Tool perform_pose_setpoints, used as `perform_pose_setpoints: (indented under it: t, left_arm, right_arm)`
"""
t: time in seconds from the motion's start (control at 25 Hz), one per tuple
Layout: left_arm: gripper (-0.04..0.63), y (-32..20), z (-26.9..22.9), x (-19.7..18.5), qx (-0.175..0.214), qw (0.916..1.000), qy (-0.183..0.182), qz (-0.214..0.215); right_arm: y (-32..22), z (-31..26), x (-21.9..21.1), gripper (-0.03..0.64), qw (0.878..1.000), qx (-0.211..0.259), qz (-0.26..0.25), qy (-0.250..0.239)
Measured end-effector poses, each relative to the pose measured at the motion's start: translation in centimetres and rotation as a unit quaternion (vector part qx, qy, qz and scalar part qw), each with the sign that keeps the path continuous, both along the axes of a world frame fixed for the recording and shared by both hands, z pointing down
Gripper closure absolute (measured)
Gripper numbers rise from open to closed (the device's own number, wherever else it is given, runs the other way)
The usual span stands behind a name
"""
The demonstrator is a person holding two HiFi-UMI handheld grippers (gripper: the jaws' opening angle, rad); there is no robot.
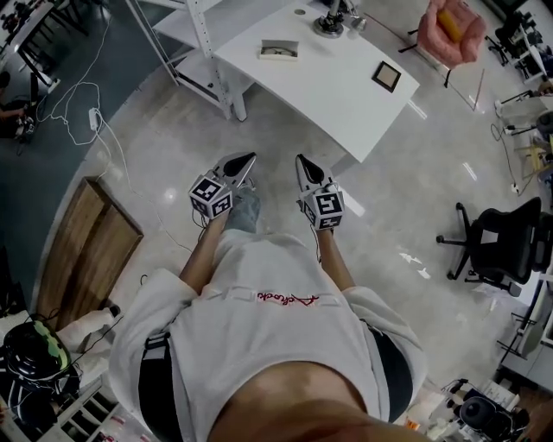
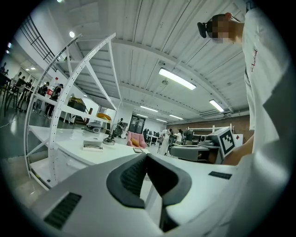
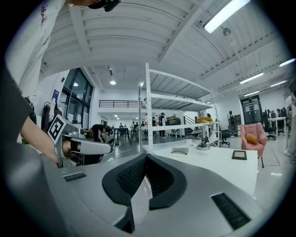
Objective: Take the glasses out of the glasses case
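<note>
The glasses case (image 1: 278, 50) is a small pale box lying on the white table (image 1: 346, 104), well ahead of both grippers. It also shows small and far off in the left gripper view (image 2: 93, 146) and in the right gripper view (image 3: 180, 151). Whether glasses are inside I cannot tell. My left gripper (image 1: 250, 159) and right gripper (image 1: 300, 160) are held side by side over the floor, pointing level toward the table. Both are shut with nothing between the jaws, whose tips meet in the left gripper view (image 2: 146, 155) and in the right gripper view (image 3: 146, 156).
On the table are a small dark framed square (image 1: 386, 76) and a metal stand (image 1: 330, 24). A white shelf frame (image 1: 207, 60) rises at the table's left end. A pink chair (image 1: 454, 30) stands beyond, a black office chair (image 1: 492, 246) right, a wooden board (image 1: 82, 250) left.
</note>
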State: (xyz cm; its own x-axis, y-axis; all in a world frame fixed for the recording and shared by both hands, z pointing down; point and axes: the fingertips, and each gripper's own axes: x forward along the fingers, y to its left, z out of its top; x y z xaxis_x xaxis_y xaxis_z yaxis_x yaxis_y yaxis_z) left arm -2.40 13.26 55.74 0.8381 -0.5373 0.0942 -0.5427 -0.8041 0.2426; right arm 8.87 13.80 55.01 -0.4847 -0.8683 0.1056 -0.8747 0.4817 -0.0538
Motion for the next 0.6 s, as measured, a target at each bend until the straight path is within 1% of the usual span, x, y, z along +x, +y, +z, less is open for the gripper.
perform_pose_setpoints:
  t: [0.24,0.44,0.6]
  left_arm:
    - [0.606,-4.1,0.8,1.2,-0.002,1.0000,0.002,0.008]
    - [0.606,-8.9,1.0,0.0,-0.008,0.9999,0.006,0.004]
    - [0.606,-13.0,0.7,-0.8,-0.009,0.9999,0.001,0.007]
  right_arm:
    - [-4.2,0.8,0.8,0.621,1.000,-0.005,0.004,0.004]
    - [-9.1,1.1,-0.5,0.621,1.000,-0.012,-0.003,0.005]
    - [-13.3,0.5,-1.5,0.621,1.000,-0.014,-0.007,0.003]
